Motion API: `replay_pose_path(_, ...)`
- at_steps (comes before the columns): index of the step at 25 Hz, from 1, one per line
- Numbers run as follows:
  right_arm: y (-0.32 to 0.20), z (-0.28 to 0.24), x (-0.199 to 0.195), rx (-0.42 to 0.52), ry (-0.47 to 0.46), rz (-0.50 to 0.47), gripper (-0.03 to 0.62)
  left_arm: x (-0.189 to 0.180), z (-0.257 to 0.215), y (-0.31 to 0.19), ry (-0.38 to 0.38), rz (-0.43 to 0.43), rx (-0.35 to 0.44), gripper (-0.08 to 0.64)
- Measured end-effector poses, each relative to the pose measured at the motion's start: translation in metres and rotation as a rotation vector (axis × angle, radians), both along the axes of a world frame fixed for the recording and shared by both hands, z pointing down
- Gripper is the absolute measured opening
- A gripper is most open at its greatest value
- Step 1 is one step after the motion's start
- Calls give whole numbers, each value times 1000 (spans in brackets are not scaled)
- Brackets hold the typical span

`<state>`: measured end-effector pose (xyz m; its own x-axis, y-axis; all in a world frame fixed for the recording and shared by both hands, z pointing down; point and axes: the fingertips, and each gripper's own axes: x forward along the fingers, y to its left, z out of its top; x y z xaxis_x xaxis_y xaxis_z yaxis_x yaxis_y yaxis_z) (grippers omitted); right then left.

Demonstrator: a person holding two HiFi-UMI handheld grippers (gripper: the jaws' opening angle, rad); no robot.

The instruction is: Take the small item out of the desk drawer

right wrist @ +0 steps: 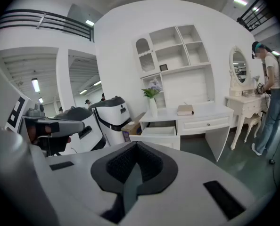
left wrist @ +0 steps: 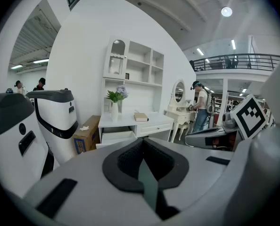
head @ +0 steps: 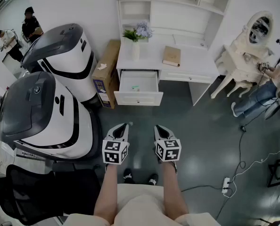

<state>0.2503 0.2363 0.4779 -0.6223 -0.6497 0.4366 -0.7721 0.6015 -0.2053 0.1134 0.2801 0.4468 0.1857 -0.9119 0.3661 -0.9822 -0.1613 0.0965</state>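
Drawer (head: 138, 98) already stands open at 12 o'clock, small green item (head: 135, 87) inside it, untouched. Left gripper (head: 122, 125) and right gripper (head: 160, 127) both have jaws pressed together, nothing held, well short of the desk (head: 196, 65). Remaining: approach, open, grab, lift out.

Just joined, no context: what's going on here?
A person stands back from the white desk, holding a claw in each hand. The left claw and right claw are both shut and empty, pointed toward the desk. The drawer is already pulled open, and a small greenish item lies inside, untouched. Nothing is being handled yet.
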Motion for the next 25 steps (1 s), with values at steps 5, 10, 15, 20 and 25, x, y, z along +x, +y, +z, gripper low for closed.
replay_pose_path(5, 0, -5, 4, 9, -8, -11, 25, 7, -3, -1, -2, -7, 3, 17)
replay_pose_path(10, 3, -3, 19, 9, -18, -1, 25, 24, 0, 4, -2, -8, 2, 17)
replay_pose_path(15, 4, -2, 44, 9, -53, -18, 25, 35, 4, 6, 27, -53, 5, 17)
replay_pose_path(20, 4, 5, 66, -4, -116, -55, 25, 43, 16, 9, 49, -88, 8, 17)
replay_pose_path(25, -15, 4, 73, -27, -176, -33, 25, 28, 15, -4, 57, -123, 8, 17)
